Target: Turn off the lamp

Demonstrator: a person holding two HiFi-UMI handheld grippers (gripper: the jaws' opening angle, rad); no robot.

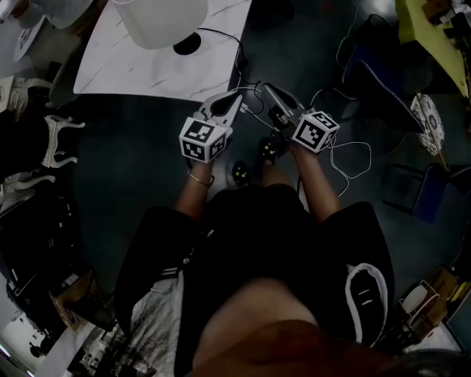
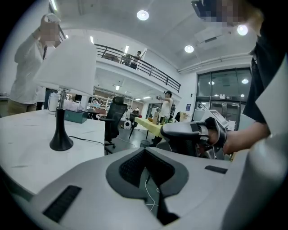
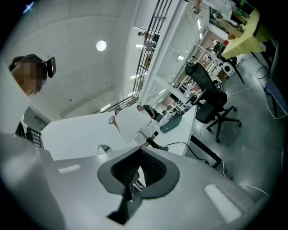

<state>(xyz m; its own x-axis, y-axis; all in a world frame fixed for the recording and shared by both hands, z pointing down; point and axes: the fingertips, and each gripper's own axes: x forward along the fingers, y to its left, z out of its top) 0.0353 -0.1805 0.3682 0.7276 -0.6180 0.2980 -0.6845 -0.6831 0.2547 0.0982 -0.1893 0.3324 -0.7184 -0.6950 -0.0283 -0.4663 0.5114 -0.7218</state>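
Observation:
The lamp has a white shade (image 1: 158, 18) and a black base (image 1: 188, 43). It stands on a white marble table (image 1: 125, 70) at the top left of the head view. A black cord (image 1: 228, 40) runs from the base over the table's edge. Both grippers are held side by side in front of the table, short of it. My left gripper (image 1: 235, 97) is shut with nothing in it; in its own view the lamp base (image 2: 60, 141) stands far left. My right gripper (image 1: 268, 90) is also shut and empty. In its view the shade (image 3: 130, 123) shows tilted above the jaws.
A black office chair (image 3: 209, 101) stands right of the table. White cables (image 1: 353, 158) lie on the dark floor by my feet. A yellow table (image 1: 434, 37) is at the far right. A person in white (image 2: 27, 67) stands behind the lamp table.

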